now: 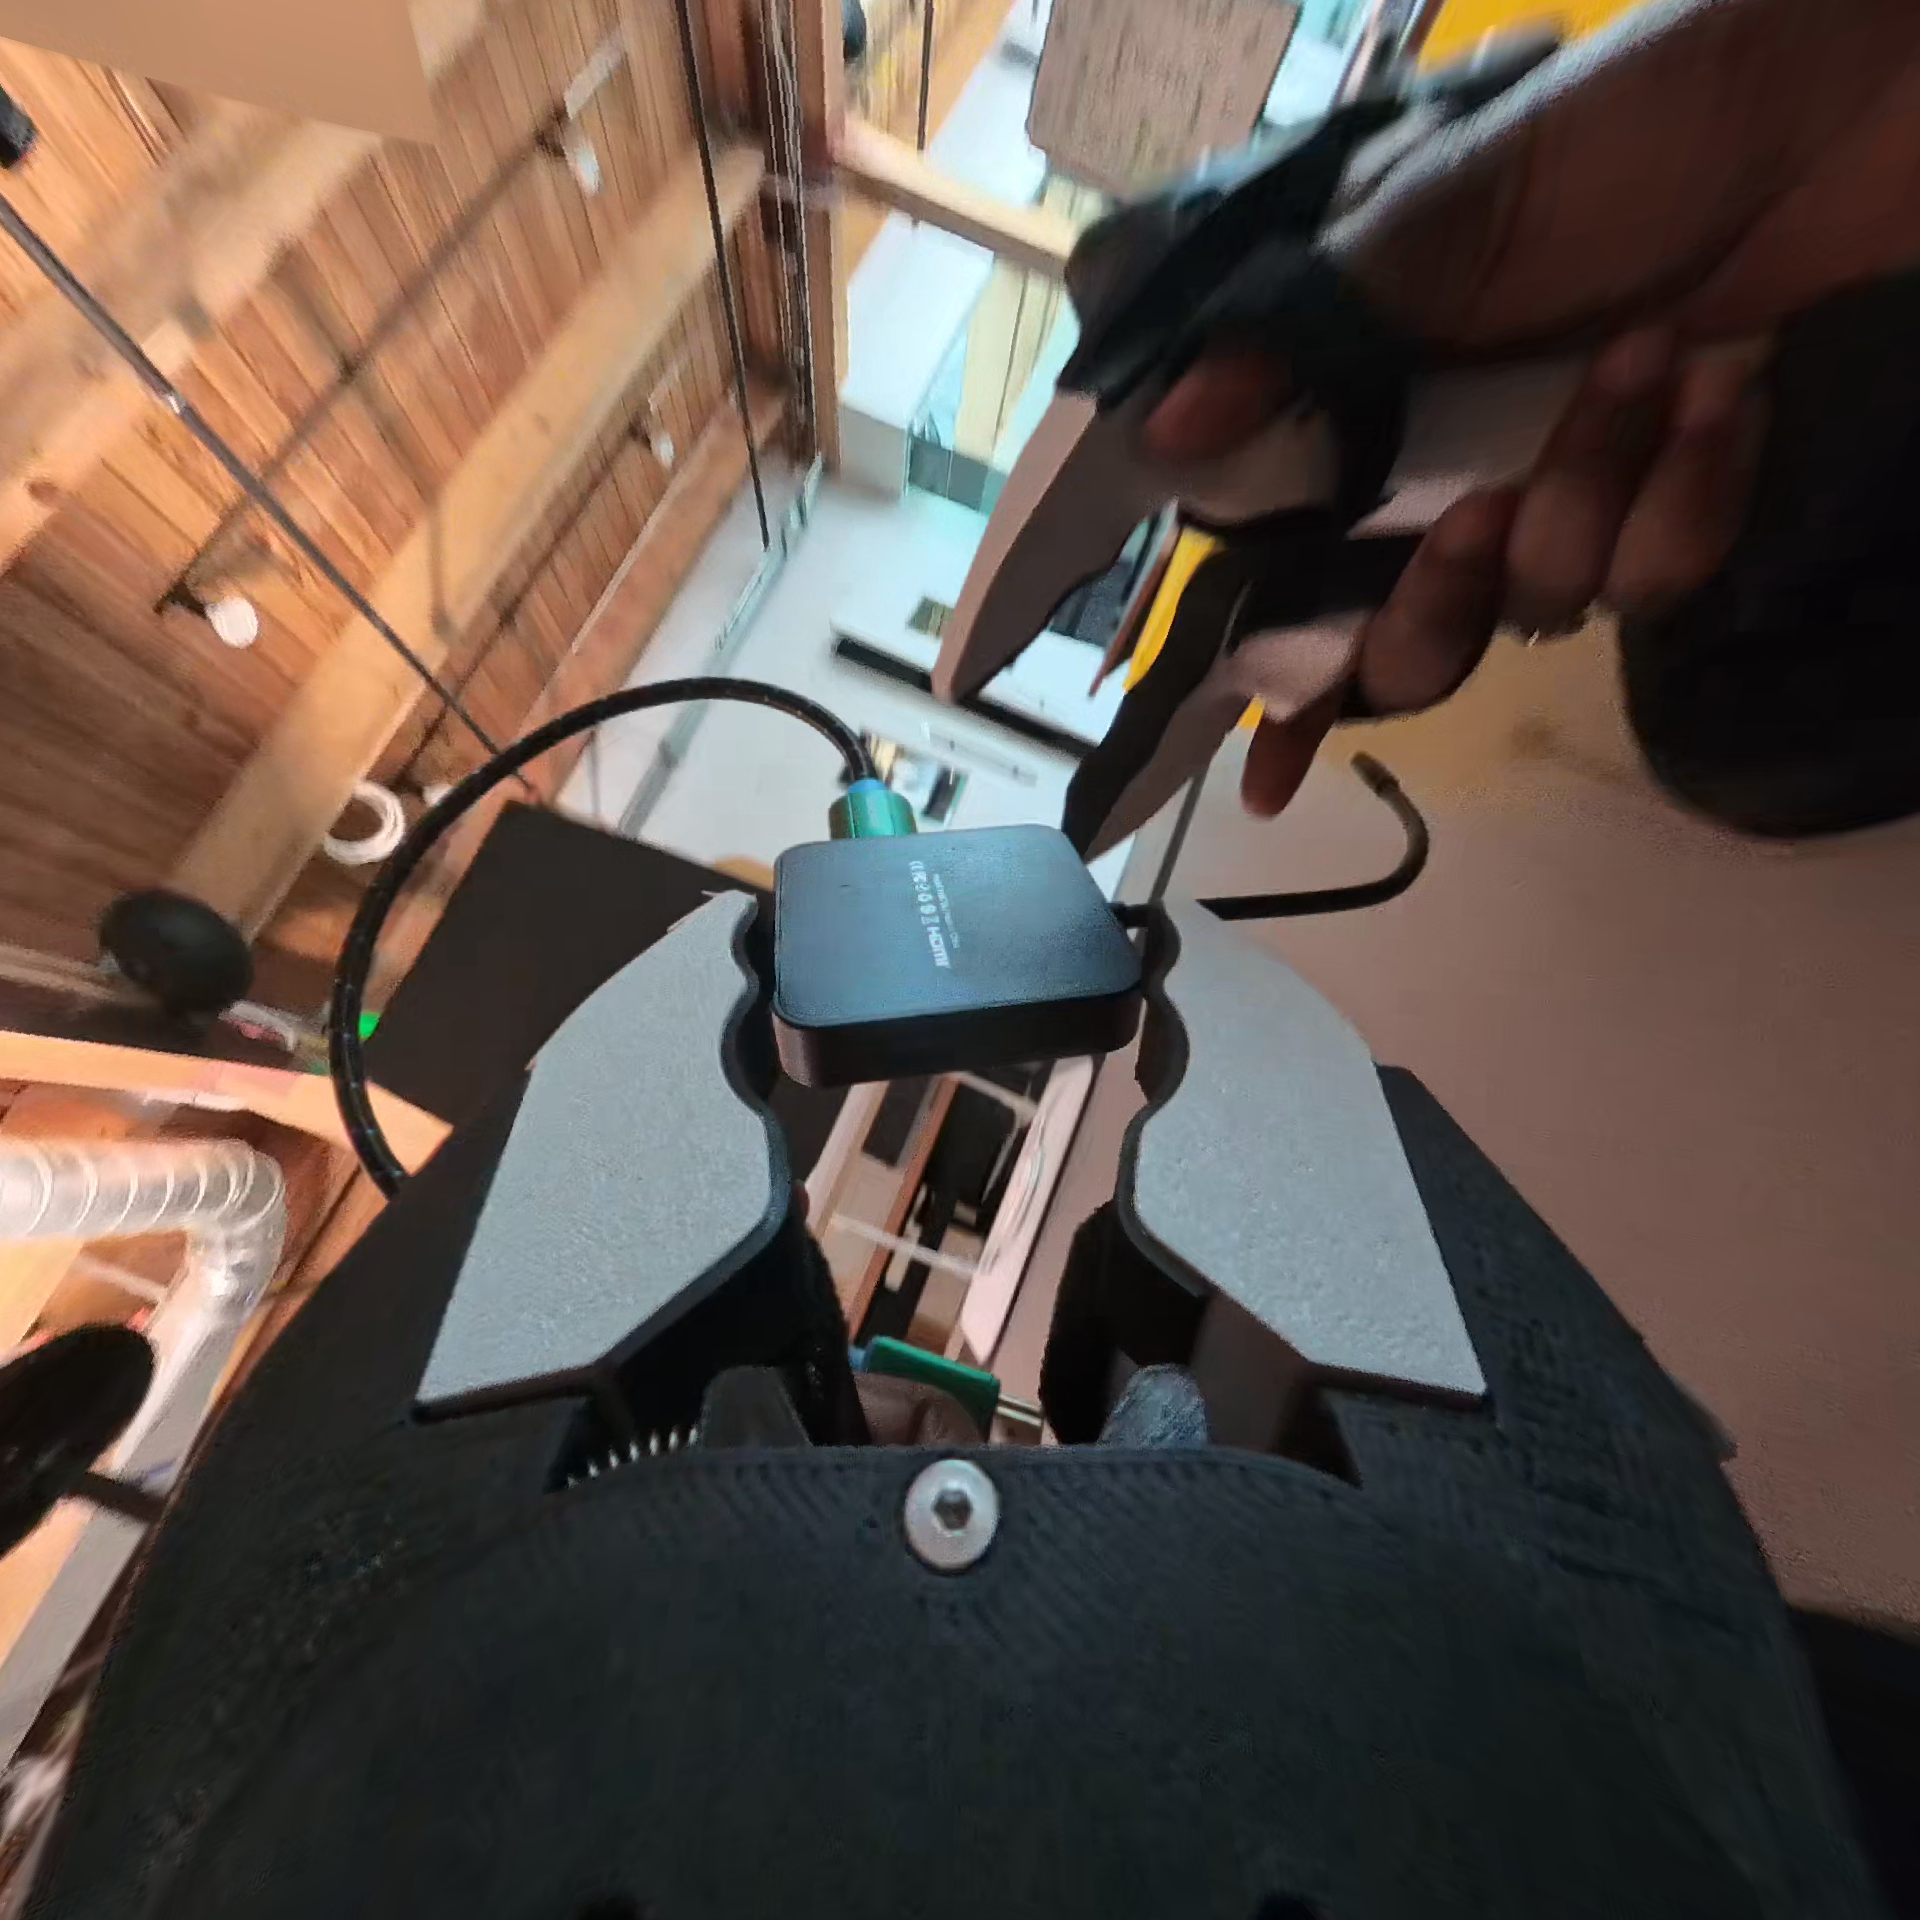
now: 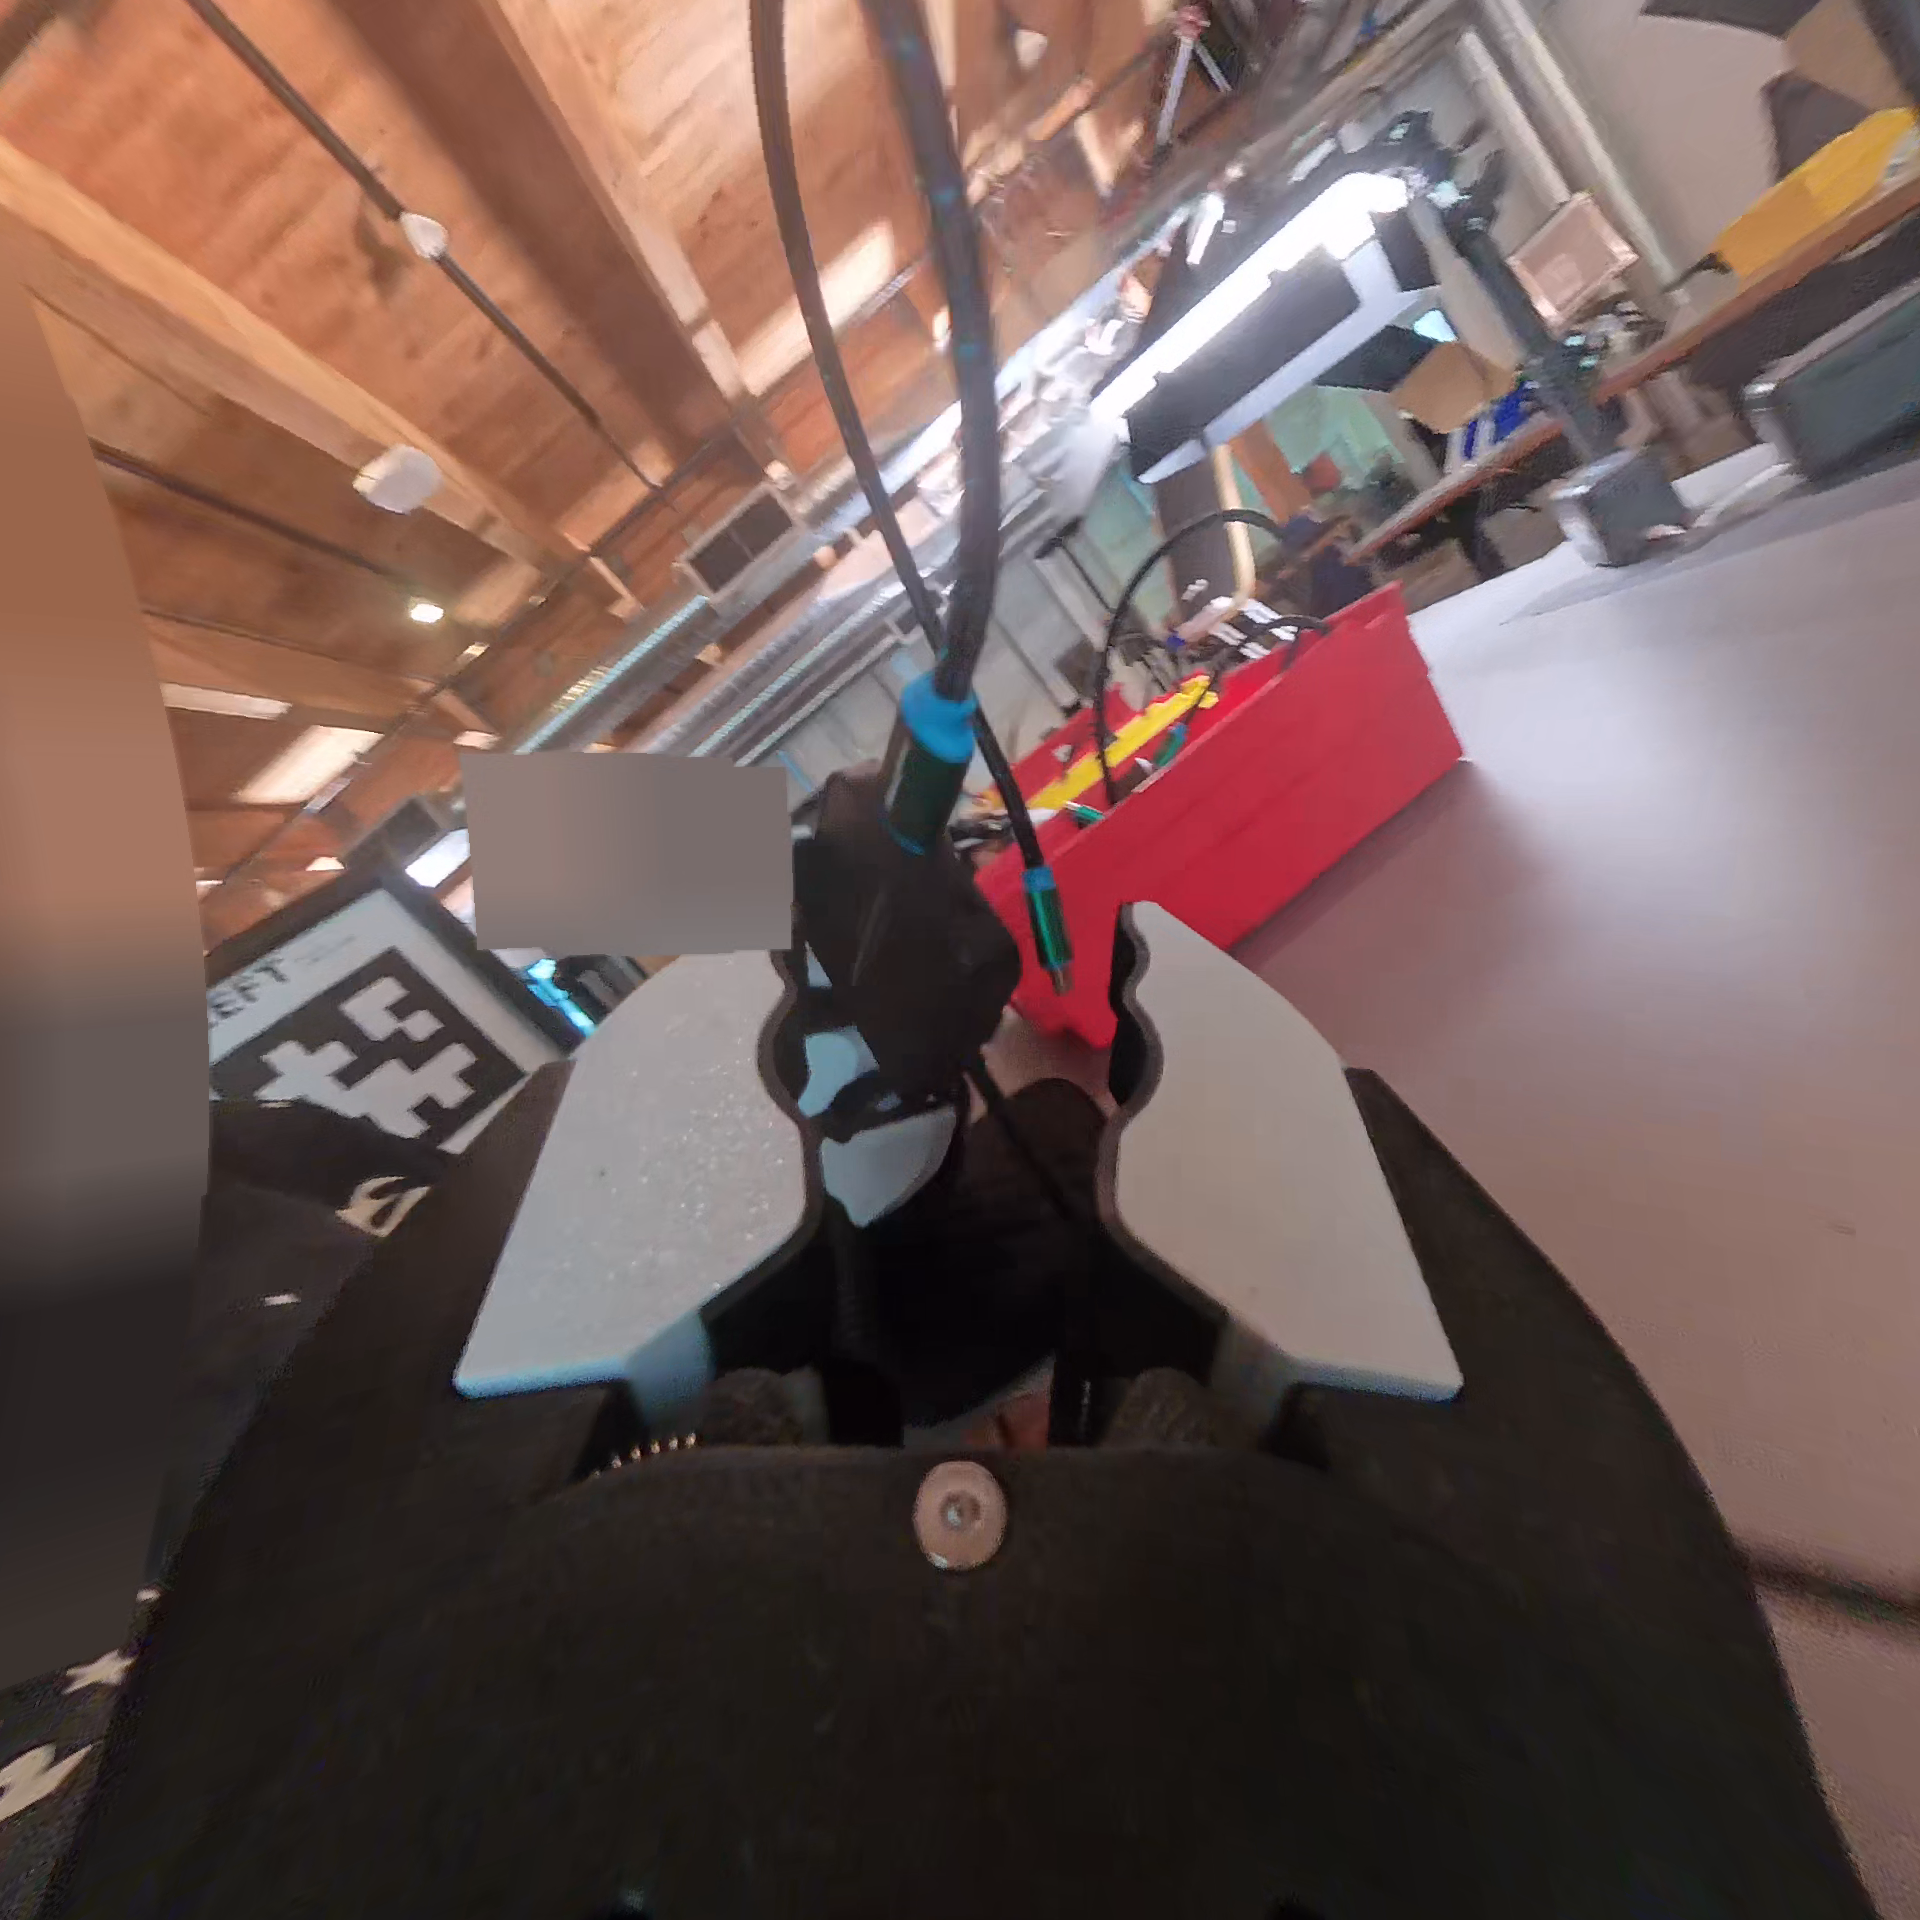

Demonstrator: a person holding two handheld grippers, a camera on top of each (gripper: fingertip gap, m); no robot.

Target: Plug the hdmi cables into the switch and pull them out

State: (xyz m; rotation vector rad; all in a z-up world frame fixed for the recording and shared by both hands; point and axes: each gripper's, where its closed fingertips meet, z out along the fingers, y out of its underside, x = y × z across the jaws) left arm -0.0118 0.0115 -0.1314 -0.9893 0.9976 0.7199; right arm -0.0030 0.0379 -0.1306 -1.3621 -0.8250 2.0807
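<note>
The left tongs (image 1: 951, 987) grip the flat black switch (image 1: 951, 940) by its two side edges, held up in the air, its broad face tilted toward the camera. One braided HDMI cable's green plug (image 1: 871, 805) sits in the switch's far edge, pointing away along the tongs. The right tongs (image 2: 961, 1023) stand apart, gripping nothing, near a second cable's plug (image 2: 1047, 925) that dangles tip-down before a red bin (image 2: 1299, 769) on the worktop (image 2: 1662, 935).

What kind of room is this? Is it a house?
Probably a workshop or lab, not a house. There is a high wooden ceiling, a red bin full of cables, and long workbenches piled with gear at the back.
</note>
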